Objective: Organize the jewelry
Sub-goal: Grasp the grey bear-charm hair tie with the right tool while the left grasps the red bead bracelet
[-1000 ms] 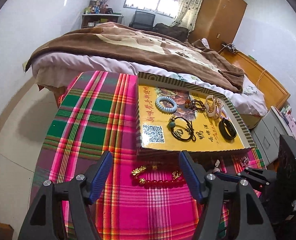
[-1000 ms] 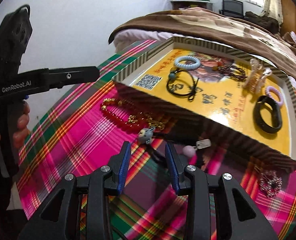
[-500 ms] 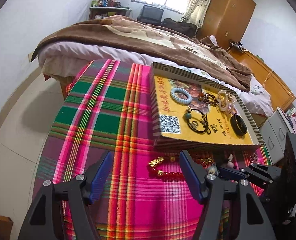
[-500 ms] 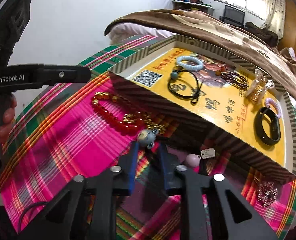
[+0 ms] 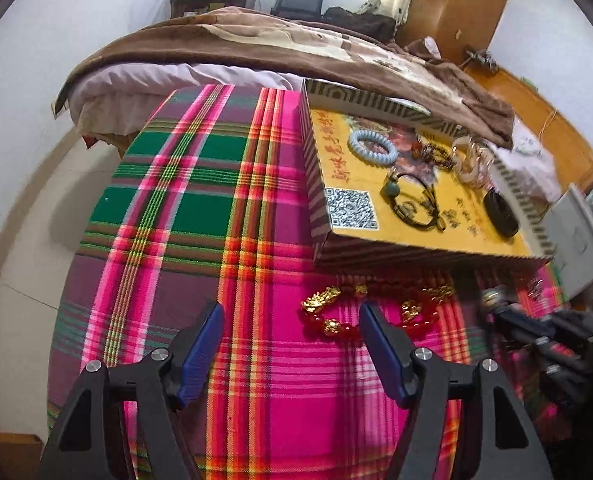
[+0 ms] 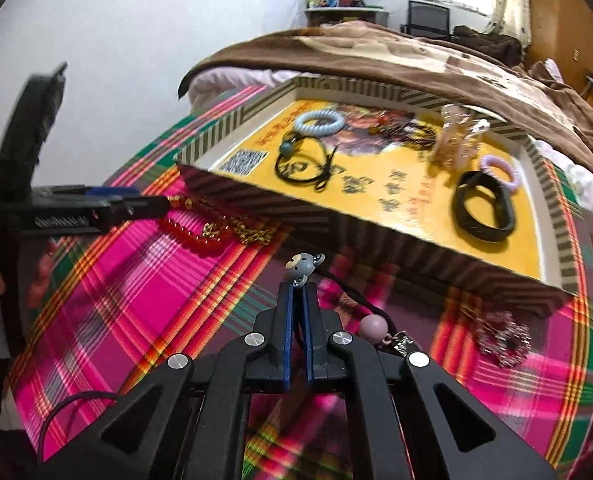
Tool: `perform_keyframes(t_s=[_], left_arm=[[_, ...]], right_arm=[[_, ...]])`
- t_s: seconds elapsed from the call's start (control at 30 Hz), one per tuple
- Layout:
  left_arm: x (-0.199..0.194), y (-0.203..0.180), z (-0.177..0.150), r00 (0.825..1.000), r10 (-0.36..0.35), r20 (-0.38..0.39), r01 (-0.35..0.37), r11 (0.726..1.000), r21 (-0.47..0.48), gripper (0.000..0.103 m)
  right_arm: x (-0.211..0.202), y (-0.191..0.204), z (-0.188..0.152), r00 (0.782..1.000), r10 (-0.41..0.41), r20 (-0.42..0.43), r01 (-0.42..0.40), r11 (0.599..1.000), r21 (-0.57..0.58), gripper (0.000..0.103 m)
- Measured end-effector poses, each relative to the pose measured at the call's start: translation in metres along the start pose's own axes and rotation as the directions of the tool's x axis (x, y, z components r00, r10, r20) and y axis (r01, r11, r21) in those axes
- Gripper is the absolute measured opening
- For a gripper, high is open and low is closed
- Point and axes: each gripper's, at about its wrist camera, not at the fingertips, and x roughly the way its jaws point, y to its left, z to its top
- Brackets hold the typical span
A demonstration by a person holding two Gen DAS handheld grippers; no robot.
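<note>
The right gripper (image 6: 296,288) pinches the black cord of a hair tie (image 6: 338,294) just below its grey bear charm (image 6: 303,266), near the front wall of the yellow tray (image 6: 376,240); the tie's pink bead (image 6: 370,327) and tag hang beside the fingers. The grip looks thin, so the cord may slip through during a lift, or the dangling bead may catch the tray's wall. The left gripper (image 5: 290,320) hovers spread wide over the plaid cloth (image 5: 168,208), near the red bead bracelet (image 5: 336,320).

One box (image 6: 232,122), five pieces inside, three outside.
</note>
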Motion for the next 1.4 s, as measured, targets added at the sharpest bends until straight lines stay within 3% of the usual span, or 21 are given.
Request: perform_keyframes(t_s=[0.27, 0.53, 0.57, 0.67, 0.73, 0.83, 1.1, 1.4], left_arm=[[0.011, -0.018, 0.001, 0.993, 0.120, -0.007, -0.118, 0.986, 0.118, 0.069], [0.012, -0.024, 0.001, 0.996, 0.093, 0.008, -0.093, 0.987, 0.131, 0.069], [0.012, -0.026, 0.000, 0.996, 0.089, 0.011, -0.089, 0.986, 0.141, 0.066], [0.008, -0.032, -0.003, 0.998, 0.064, 0.023, -0.067, 0.983, 0.172, 0.048], [0.006, -0.037, -0.006, 0.999, 0.038, 0.030, -0.044, 0.978, 0.204, 0.029], [0.006, -0.038, -0.004, 0.999, 0.036, 0.032, -0.042, 0.978, 0.205, 0.013], [0.005, -0.035, -0.004, 0.999, 0.032, 0.034, -0.038, 0.982, 0.186, 0.009], [-0.016, -0.026, -0.003, 0.997, -0.029, 0.069, 0.021, 0.993, 0.115, 0.009]], right_arm=[[-0.019, -0.006, -0.001, 0.999, -0.003, 0.051, 0.001, 0.999, 0.039, 0.004], [-0.021, -0.010, -0.001, 0.998, -0.001, 0.062, -0.003, 0.998, 0.060, 0.004], [-0.021, -0.011, -0.001, 0.998, 0.000, 0.063, -0.004, 0.998, 0.067, 0.004], [-0.020, -0.013, -0.002, 0.998, 0.003, 0.063, -0.008, 0.997, 0.076, 0.004], [-0.020, -0.015, -0.002, 0.998, -0.001, 0.064, -0.004, 0.997, 0.083, 0.004], [-0.020, -0.018, -0.002, 0.998, -0.005, 0.067, -0.001, 0.995, 0.095, 0.004], [-0.020, -0.019, -0.002, 0.998, -0.009, 0.067, 0.002, 0.995, 0.101, 0.004], [-0.027, -0.020, -0.002, 0.996, -0.022, 0.088, 0.013, 0.994, 0.109, 0.004]])
